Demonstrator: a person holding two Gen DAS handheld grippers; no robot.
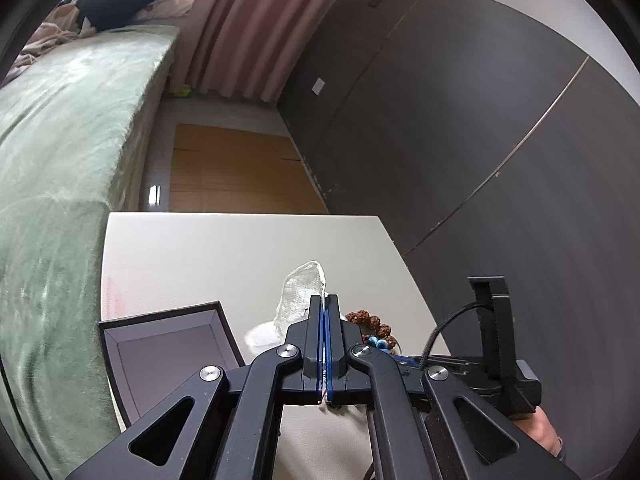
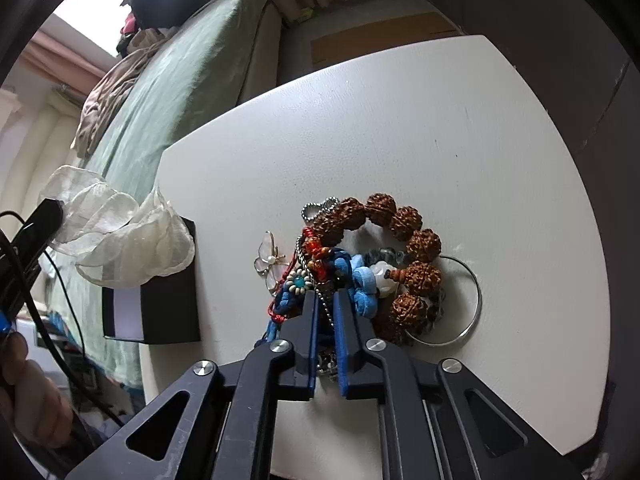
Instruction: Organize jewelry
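Observation:
My left gripper (image 1: 325,300) is shut on a sheer white pouch (image 1: 298,296), held above the open dark jewelry box (image 1: 168,356). The right wrist view shows the same pouch (image 2: 116,232) hanging over the box (image 2: 168,312). A jewelry pile lies on the white table (image 2: 400,128): a brown seed-bead bracelet (image 2: 404,248), a silver bangle (image 2: 472,308), a butterfly brooch (image 2: 270,260), blue cords (image 2: 360,284) and a ball chain (image 2: 320,208). My right gripper (image 2: 325,300) is down in the pile, its fingers closed to a narrow gap around the ball chain and cords.
A bed with a green blanket (image 1: 52,160) runs along the table's left side. A dark wardrobe (image 1: 480,120) stands to the right. Cardboard (image 1: 236,168) lies on the floor beyond the table's far edge. The person's hand (image 2: 28,392) holds the left gripper.

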